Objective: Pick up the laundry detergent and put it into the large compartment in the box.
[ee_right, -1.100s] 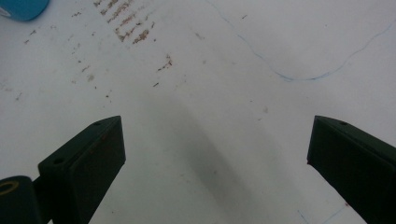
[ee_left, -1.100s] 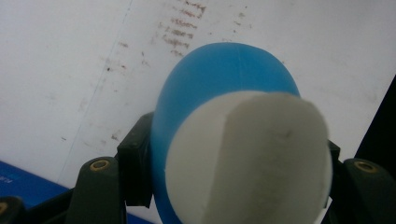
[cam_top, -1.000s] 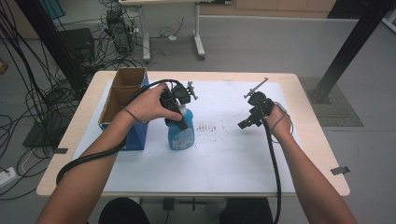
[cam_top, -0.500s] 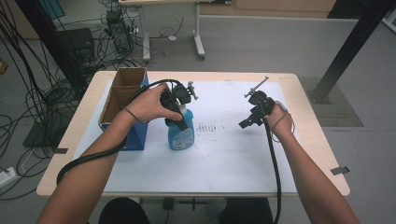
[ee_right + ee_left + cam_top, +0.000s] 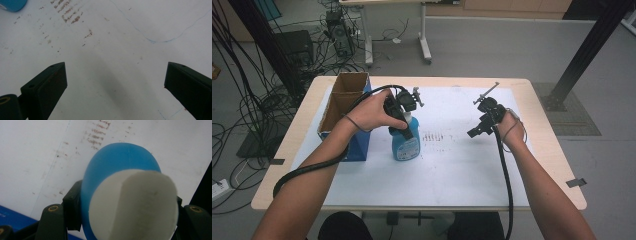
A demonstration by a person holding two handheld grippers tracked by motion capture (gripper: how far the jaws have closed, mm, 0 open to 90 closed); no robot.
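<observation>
A blue bottle (image 5: 406,143) with a white cap (image 5: 135,205) stands upright on the white mat left of centre. My left gripper (image 5: 398,114) comes down on its top and is shut on the cap; in the left gripper view the black jaws press the cap from both sides, with the blue bottle (image 5: 117,162) body below it. My right gripper (image 5: 478,131) hovers over the mat to the right, apart from the bottle. Its jaws stand wide open with bare mat between them in the right gripper view (image 5: 115,82).
An open cardboard box (image 5: 343,100) with a blue front stands at the table's left, close beside the bottle. The white mat (image 5: 447,170) carries brown smudges (image 5: 439,136) at its middle. Cables trail from both grippers toward the near table edge.
</observation>
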